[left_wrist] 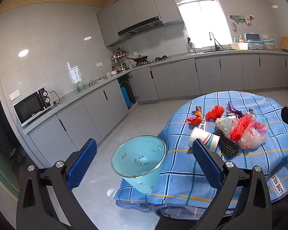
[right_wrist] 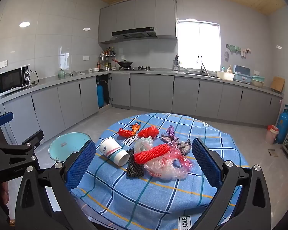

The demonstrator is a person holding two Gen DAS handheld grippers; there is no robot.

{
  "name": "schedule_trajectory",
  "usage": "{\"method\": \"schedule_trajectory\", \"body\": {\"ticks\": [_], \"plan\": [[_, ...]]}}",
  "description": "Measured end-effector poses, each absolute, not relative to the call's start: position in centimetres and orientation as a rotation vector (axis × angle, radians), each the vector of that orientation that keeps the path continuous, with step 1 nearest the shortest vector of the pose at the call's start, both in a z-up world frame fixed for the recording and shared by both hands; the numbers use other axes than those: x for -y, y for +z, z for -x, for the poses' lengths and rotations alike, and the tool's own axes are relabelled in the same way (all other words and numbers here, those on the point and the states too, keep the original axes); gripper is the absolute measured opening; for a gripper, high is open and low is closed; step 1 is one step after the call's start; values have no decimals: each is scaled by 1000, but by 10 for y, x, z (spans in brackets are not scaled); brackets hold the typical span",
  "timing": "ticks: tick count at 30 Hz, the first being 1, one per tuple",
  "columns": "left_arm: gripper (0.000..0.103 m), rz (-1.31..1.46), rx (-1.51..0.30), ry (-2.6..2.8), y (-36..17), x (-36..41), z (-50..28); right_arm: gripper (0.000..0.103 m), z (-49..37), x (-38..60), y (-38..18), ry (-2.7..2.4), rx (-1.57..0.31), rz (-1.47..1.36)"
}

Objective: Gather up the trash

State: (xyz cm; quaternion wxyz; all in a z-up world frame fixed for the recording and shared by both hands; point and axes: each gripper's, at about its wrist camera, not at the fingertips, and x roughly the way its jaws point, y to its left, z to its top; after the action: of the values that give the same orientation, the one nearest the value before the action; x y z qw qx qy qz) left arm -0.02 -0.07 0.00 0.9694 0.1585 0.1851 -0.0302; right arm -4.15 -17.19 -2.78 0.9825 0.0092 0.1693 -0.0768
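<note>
Trash, including a paper cup and a red foam net, is shown on the cloth-covered counter beside the blue bin. Both grippers' fingers are spread wide and empty. The right gripper is best lowered squarely over one piece.

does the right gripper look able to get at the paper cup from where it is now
Probably yes. The right gripper is open above the near side of the table, and the paper cup lies on its side ahead and left, uncovered. Only the black mesh crowds its open end.
</note>
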Motion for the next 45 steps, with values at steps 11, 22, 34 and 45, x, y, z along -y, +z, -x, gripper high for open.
{"method": "schedule_trajectory", "body": {"ticks": [11, 22, 34, 45], "plan": [[98, -315, -379, -60, 0, 1, -1, 99, 42, 172, -28, -154, -341, -21], [98, -318, -377, -58, 0, -2, -4, 99, 40, 173, -28, -156, -343, -23], [98, -323, -369, -55, -2, -1, -3, 99, 41, 174, -31, -156, -342, -24], [98, -323, -367, -54, -2, 0, -2, 99, 40, 174, -30, -158, -342, -25]]}}
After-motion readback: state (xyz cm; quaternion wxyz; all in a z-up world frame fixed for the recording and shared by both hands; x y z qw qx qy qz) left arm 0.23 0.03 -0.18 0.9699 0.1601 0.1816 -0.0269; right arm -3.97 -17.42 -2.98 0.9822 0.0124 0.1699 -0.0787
